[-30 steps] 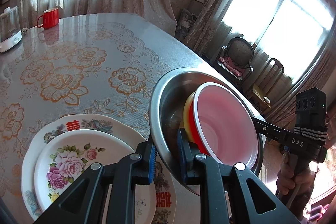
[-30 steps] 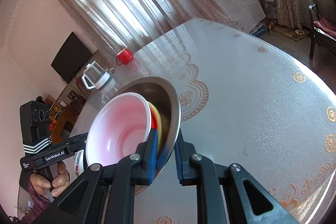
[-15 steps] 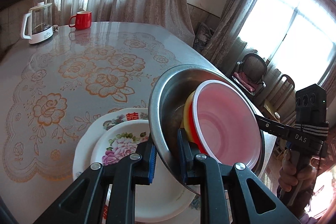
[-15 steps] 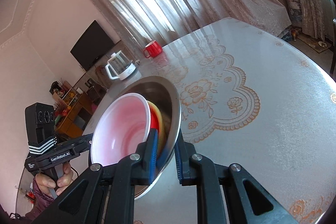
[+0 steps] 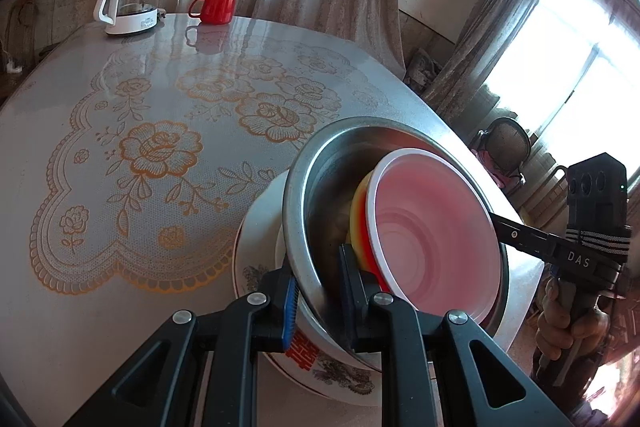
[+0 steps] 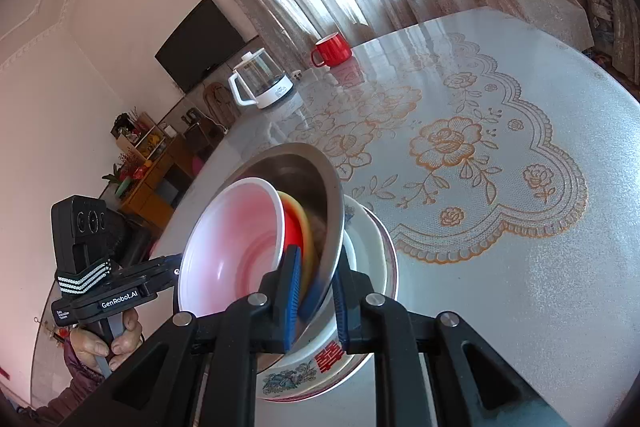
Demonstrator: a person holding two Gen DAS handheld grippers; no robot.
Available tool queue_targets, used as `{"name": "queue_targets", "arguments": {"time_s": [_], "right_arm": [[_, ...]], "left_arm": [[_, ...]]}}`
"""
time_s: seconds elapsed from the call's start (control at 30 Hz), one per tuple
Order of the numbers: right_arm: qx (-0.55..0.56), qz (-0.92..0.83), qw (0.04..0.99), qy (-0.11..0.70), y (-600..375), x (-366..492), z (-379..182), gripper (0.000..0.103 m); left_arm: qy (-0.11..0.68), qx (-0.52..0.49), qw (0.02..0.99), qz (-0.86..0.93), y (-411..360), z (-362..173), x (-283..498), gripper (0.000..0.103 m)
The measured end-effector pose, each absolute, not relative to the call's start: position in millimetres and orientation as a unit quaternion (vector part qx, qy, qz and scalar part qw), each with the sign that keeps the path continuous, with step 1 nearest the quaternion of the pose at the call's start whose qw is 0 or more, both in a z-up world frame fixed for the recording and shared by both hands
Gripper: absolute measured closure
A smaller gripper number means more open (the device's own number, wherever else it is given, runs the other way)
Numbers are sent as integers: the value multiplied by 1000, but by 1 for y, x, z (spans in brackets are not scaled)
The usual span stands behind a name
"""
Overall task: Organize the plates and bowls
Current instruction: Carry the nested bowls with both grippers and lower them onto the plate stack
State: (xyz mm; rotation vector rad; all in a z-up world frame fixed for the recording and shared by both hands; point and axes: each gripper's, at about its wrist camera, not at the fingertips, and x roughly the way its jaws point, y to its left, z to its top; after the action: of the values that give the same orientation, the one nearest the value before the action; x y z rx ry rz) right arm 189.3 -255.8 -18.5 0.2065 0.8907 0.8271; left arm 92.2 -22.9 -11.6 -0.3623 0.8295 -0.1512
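A steel bowl (image 5: pixel 320 179) (image 6: pixel 304 171) hangs tilted over the table, carried by both grippers on opposite sides of its rim. Nested inside it are a yellow bowl (image 5: pixel 357 205), a red one and, innermost, a white-rimmed pink bowl (image 5: pixel 432 227) (image 6: pixel 236 239). My left gripper (image 5: pixel 318 293) is shut on the near rim in the left wrist view. My right gripper (image 6: pixel 316 291) is shut on the opposite rim. Directly under the steel bowl lie stacked flowered plates (image 5: pixel 256 251) (image 6: pixel 372 267) with red characters, mostly hidden by it.
A red mug (image 5: pixel 214 7) (image 6: pixel 331 50) and a white glass kettle (image 5: pixel 130 1) (image 6: pixel 260 83) stand at the table's far edge. The tablecloth (image 5: pixel 160 147) bears orange flowers. Chairs (image 5: pixel 508 147) stand off the table's right side; a shelf unit (image 6: pixel 148 163) to its left.
Both grippers carried the bowl stack sideways across the table; it now sits over the flowered plates, covering most of them. The mug and kettle have come further into view.
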Motion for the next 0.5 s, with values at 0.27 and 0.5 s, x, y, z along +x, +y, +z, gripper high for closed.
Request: {"name": "queue_targets", "arguments": {"time_s": [0.27, 0.5], "right_arm": [[87, 380, 809, 441, -246, 194, -30, 89], [92, 370, 806, 453, -246, 197, -37, 87]], "left_arm": [[414, -187, 887, -89, -23, -22, 85, 84], [407, -193, 888, -91, -21, -22, 83, 83]]}}
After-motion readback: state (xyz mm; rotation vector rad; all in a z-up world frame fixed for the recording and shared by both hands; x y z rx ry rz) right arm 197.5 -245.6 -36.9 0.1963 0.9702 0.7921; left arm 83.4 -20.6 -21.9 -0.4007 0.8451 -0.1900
